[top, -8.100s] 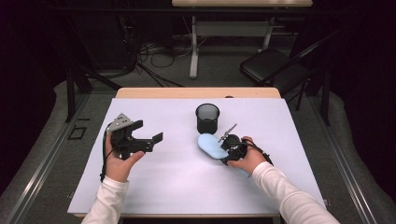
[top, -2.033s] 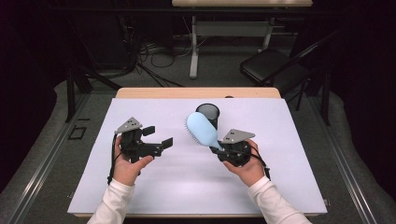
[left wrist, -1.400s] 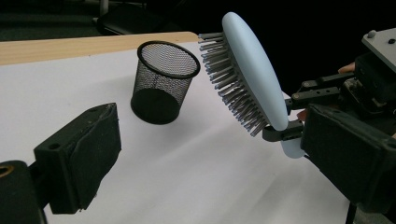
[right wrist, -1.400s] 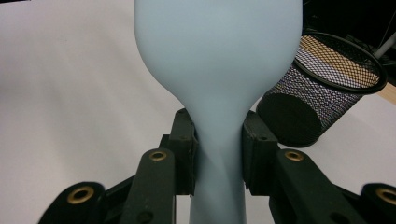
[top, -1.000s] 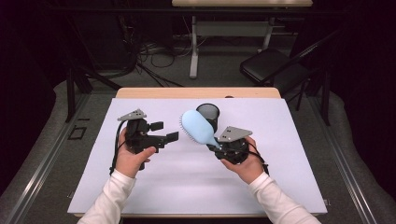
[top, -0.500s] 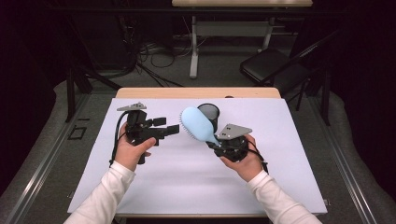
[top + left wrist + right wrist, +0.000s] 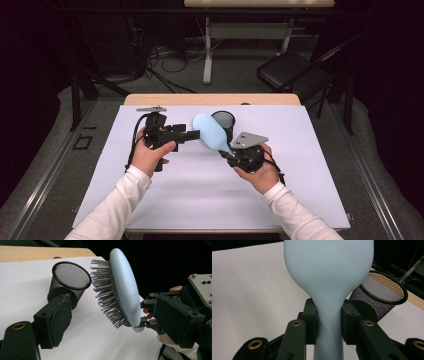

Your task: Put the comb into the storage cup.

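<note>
- On the white table, just behind the brush, a black mesh cup is seen; its inside can't be made out.
- A pale blue oval hairbrush, smooth-backed with grey bristles, is held up over the table, its neck clamped by the right gripper.
- The left gripper is held level at the bristles, jaws just closing, still apart, nothing pinched.

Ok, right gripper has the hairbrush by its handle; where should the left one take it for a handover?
Probably the head of the hairbrush, pinched across its thin edges from the free end farthest from the right gripper. The handle is taken, the bristles face the left gripper, and the smooth back is broad and domed, so the rim looks the firmest hold.
</note>
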A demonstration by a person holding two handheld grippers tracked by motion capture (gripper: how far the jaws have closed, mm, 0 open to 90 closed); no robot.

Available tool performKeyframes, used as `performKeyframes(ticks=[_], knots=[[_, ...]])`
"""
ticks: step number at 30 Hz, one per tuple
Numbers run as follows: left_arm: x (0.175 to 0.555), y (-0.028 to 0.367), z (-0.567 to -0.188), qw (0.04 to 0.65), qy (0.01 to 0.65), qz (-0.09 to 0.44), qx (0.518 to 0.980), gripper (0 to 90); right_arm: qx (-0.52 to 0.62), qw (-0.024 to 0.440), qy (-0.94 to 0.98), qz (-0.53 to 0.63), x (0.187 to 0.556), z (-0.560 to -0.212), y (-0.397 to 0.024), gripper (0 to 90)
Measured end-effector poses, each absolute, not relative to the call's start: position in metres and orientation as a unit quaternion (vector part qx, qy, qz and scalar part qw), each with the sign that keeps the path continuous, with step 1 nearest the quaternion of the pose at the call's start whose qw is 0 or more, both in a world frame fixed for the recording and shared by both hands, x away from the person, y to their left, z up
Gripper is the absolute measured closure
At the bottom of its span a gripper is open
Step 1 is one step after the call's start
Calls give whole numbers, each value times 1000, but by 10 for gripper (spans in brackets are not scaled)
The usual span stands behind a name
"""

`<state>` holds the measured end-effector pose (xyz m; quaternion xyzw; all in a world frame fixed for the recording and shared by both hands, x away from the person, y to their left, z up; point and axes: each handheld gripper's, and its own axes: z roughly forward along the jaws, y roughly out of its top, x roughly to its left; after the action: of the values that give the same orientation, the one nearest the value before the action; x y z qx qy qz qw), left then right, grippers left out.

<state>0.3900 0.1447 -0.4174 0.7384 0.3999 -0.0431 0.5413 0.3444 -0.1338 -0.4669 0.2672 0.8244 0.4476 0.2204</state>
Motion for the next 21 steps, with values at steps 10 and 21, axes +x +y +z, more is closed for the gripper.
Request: performKeyframes(ticks=[10, 21], knots=[[397, 131, -418, 539, 405, -53, 737, 153, 264, 222, 823, 451, 343, -466, -132, 694], [403, 116, -420, 537, 404, -63, 737, 159, 263, 222, 820, 457, 343, -465, -129, 694]])
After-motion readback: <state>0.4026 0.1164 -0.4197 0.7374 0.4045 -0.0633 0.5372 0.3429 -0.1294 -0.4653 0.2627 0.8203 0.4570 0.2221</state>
